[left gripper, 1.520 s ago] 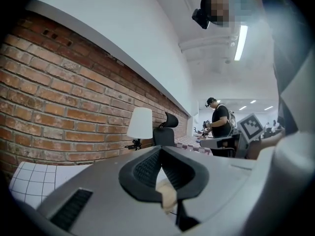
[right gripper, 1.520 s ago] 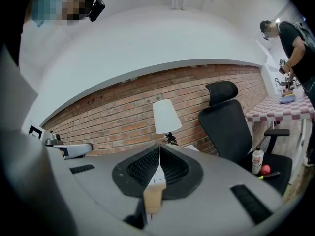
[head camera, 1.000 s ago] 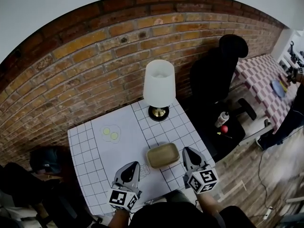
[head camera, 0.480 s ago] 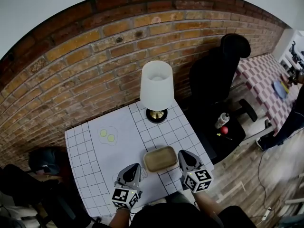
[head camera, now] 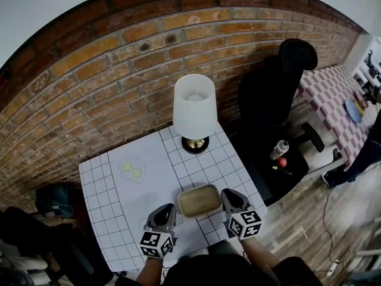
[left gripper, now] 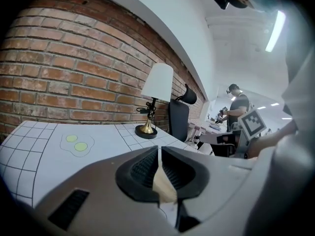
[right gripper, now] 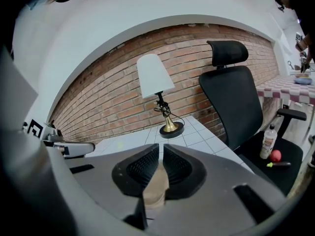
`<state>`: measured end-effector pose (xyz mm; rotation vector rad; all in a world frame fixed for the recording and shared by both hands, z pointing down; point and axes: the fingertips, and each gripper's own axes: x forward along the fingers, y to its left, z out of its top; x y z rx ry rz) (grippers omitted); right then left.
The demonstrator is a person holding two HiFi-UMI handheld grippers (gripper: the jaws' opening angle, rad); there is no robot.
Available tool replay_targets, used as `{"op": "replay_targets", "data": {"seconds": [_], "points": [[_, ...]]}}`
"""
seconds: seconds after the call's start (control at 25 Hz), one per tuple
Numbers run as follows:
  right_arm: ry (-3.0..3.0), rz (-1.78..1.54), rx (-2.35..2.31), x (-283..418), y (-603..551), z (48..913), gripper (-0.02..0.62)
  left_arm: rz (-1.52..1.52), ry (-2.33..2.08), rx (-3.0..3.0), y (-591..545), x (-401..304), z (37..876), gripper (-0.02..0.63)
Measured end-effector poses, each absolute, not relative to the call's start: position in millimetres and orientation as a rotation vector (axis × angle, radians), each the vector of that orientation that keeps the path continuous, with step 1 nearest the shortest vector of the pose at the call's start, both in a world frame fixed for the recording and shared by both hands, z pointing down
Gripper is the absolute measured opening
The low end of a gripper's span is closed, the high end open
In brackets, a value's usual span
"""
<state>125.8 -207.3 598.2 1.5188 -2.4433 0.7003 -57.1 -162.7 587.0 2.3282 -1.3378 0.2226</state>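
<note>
Count taken from the head view.

- White gridded square table (head camera: 156,174): 1.
- White-shaded lamp with brass base (head camera: 194,107): 1, at the table's 12 o'clock.
- Tan rectangular shallow tray (head camera: 199,200): 1, at 5 o'clock.
- Yellow-green flat discs (head camera: 127,166): 2, at 10 o'clock.
- Black high-backed office chair (head camera: 278,91): 1, off the table at 2 o'clock. On its seat:
  - pale bottle (head camera: 278,149): 1
  - small red ball (head camera: 282,161): 1
- Grippers: 2, left gripper (head camera: 167,208) and right gripper (head camera: 227,193), at 6 o'clock.

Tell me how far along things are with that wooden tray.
Done: nothing visible yet; the tray lies empty on the table. In hand: the left hand-held gripper and right hand-held gripper flank it, jaws together, holding nothing. Left: gripping the tray, probably.
</note>
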Motion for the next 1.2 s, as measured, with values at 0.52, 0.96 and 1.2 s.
{"op": "replay_targets", "data": {"seconds": [0.52,0.96,1.2], "points": [[-2.394,0.771,1.467,127,-211,625,0.091,0.247,-1.29,2.227,-164,-47,617,0.084],[-2.384,0.85,1.355,113,-212,647,0.141,0.295,-1.216,2.145,-162,-36,644,0.153],[-2.379,0.877,1.31,105,-211,655,0.141,0.3,-1.196,2.112,-161,-31,652,0.156]]}}
